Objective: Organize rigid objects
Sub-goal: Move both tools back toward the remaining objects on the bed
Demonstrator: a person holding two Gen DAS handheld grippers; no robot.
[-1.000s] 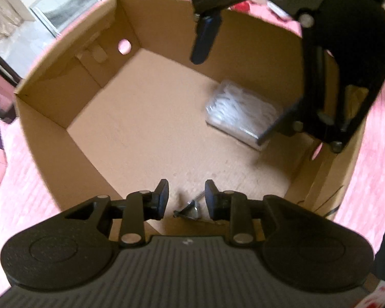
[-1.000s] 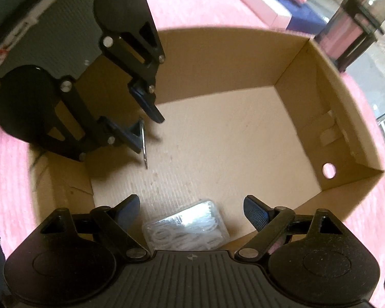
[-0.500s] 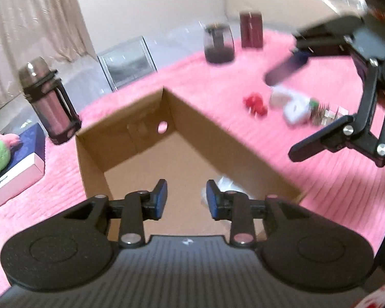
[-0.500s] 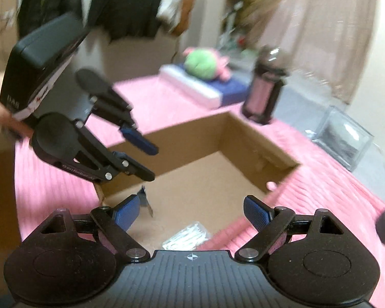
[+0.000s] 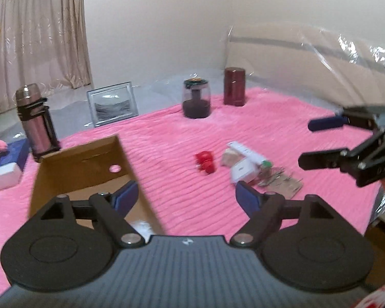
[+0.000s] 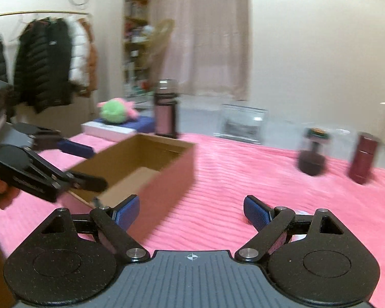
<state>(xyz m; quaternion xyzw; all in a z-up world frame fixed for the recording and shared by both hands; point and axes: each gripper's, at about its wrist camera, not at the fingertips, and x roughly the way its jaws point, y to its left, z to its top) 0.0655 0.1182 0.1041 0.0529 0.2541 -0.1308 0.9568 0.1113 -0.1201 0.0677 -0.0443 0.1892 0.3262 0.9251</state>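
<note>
An open cardboard box [image 5: 82,169] sits on the pink blanket, also seen in the right wrist view [image 6: 151,169]. My left gripper [image 5: 187,199] is open and empty, raised above the box's right edge. My right gripper [image 6: 191,211] is open and empty, held above the blanket right of the box; it also shows in the left wrist view [image 5: 328,138]. Loose items lie on the blanket: a red object [image 5: 205,163], a white box [image 5: 243,169] and flat packets [image 5: 279,182].
A steel thermos [image 5: 36,120], a picture frame [image 5: 113,106], a dark jar [image 5: 196,97] and a maroon canister [image 5: 234,89] stand at the blanket's far edge. A green plush [image 6: 115,111] lies on a flat box. Coats hang at the left.
Both grippers rose out of the box and tilted up toward the room. The left gripper let go of the small metal clip in the box and opened wide.
</note>
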